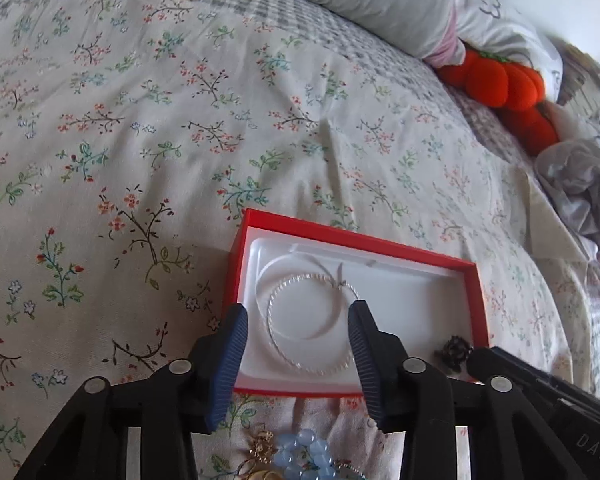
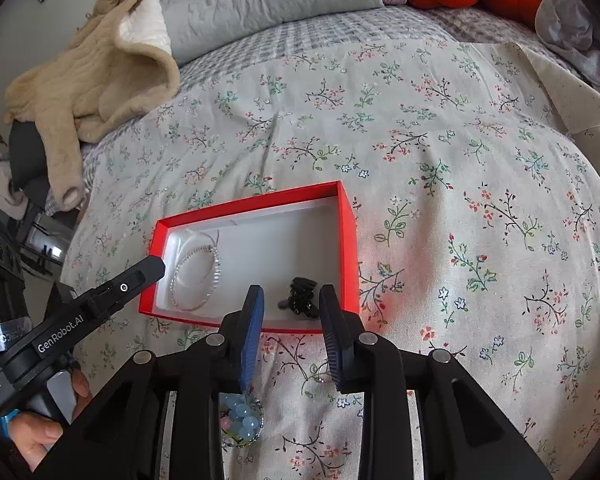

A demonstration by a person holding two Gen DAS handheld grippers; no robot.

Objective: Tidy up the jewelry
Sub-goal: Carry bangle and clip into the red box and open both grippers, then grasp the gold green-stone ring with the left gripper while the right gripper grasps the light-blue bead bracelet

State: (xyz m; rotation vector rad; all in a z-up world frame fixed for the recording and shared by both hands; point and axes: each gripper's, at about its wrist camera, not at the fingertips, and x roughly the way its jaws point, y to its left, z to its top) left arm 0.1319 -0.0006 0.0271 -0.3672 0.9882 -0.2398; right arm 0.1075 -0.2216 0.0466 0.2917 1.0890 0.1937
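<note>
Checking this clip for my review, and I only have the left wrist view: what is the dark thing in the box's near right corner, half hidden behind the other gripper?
Observer: From the right wrist view, a black ornament, lying whole on the floor of the red box.
Operator: Clamped?
Observer: No. The right gripper is open and straddles it, with a gap showing beside it.
Operator: Any person visible?
Observer: Yes, a hand holds the handle of the left gripper.

blue beads run off the bottom edge, partly hidden.
</note>
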